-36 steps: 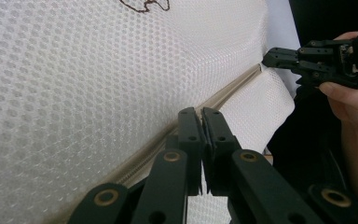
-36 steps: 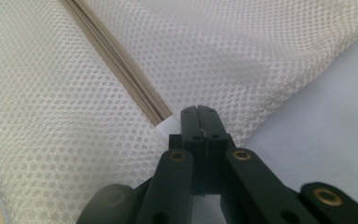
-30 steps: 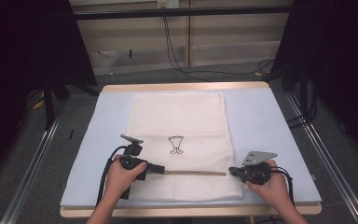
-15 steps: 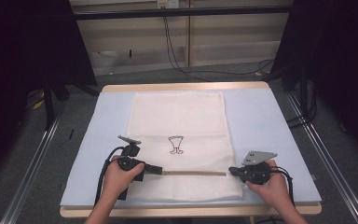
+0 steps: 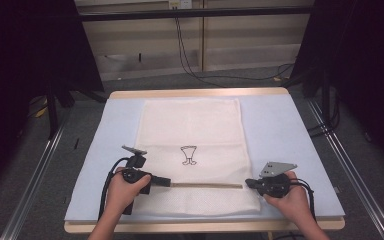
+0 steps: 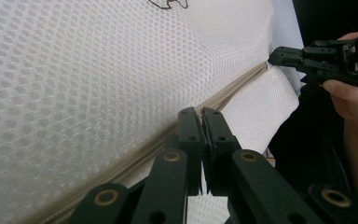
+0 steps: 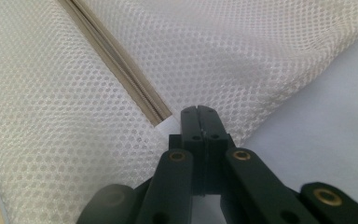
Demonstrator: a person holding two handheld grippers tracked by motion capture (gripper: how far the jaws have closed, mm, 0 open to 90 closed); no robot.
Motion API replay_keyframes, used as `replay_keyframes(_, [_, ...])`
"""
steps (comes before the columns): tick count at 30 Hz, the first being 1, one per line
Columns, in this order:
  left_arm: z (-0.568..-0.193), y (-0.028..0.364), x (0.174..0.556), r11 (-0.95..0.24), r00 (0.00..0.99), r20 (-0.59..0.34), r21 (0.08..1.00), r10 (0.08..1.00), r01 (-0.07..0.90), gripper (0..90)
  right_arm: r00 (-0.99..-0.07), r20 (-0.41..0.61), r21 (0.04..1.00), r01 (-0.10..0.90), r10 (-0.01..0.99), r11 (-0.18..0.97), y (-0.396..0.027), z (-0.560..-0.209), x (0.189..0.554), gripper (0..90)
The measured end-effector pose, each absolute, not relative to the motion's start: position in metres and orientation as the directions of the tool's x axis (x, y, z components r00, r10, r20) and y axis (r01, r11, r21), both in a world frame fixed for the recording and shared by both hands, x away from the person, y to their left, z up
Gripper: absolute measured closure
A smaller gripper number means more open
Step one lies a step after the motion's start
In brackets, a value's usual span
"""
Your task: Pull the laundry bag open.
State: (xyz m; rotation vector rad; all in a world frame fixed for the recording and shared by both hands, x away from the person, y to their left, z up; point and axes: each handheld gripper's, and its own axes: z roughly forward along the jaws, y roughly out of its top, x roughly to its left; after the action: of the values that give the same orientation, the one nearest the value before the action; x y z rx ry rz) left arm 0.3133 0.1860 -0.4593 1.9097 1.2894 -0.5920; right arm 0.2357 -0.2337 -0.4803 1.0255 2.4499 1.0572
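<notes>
A white mesh bag (image 5: 190, 125) lies flat on a light blue mat (image 5: 280, 130). A tan zipper (image 5: 205, 185) runs across its near end. My left gripper (image 5: 167, 182) is at the zipper's left part, its jaws pressed together right on the zipper line (image 6: 242, 84); whatever is pinched between them is hidden. My right gripper (image 5: 247, 183) is shut at the zipper's right end, pinching the bag's edge (image 7: 242, 126) beside the zipper (image 7: 121, 70). In the left gripper view my left gripper (image 6: 200, 112) points along the zipper toward the right gripper (image 6: 272, 57). My right gripper (image 7: 199, 111) is closed tight.
A small dark emblem (image 5: 189, 155) is printed on the bag above the zipper. The wooden table edge (image 5: 205, 226) runs just in front of both hands. Blue mat lies bare to the left and right of the bag. Cables (image 5: 190, 55) lie on the floor beyond the table.
My left gripper has slid slightly to the left along the zipper line. The right gripper has stayed put.
</notes>
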Motion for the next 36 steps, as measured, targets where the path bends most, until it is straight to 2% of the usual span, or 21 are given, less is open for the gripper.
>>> replay_keyframes(36, [-0.457, 0.219, 0.308, -0.168, 0.347, -0.717, 0.311, 0.605, 0.935, 87.2, -0.706, 0.028, 0.722, 0.504, 0.708, 0.474, -0.234, -0.480, 0.236, 90.0])
